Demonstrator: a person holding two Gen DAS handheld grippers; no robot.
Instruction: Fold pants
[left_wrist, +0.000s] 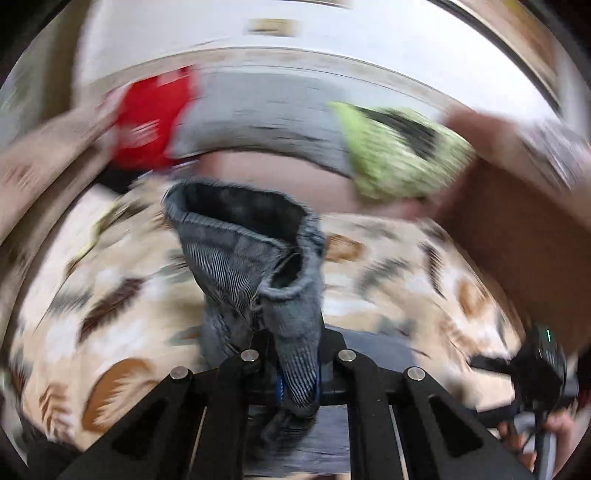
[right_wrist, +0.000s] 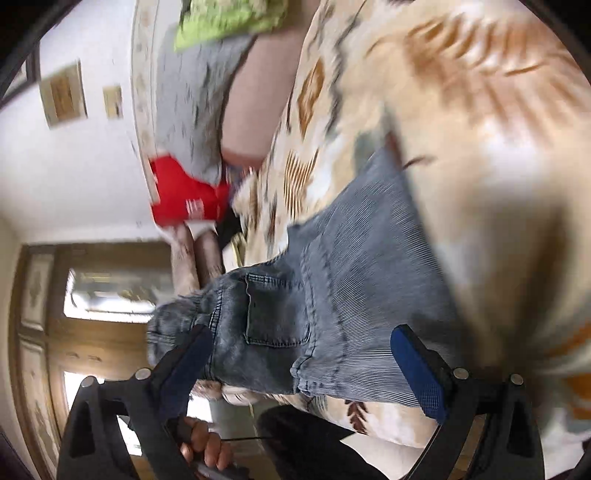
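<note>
Grey-blue denim pants (right_wrist: 332, 280) lie on a bed with a patterned cream cover (right_wrist: 480, 147). My left gripper (left_wrist: 297, 384) is shut on the pants (left_wrist: 258, 251) near a hem and holds the cloth up above the bed, a leg opening gaping toward the camera. My right gripper (right_wrist: 306, 365) is open, its blue-padded fingers (right_wrist: 417, 365) straddling the waist end by the back pocket, not touching it as far as I can tell. Both views are blurred by motion.
A red cloth (left_wrist: 147, 122), a grey pillow (left_wrist: 266, 114) and a green cloth (left_wrist: 399, 151) lie at the head of the bed. A brown wooden board (left_wrist: 517, 236) stands at the right. A wooden door (right_wrist: 92, 314) shows in the right wrist view.
</note>
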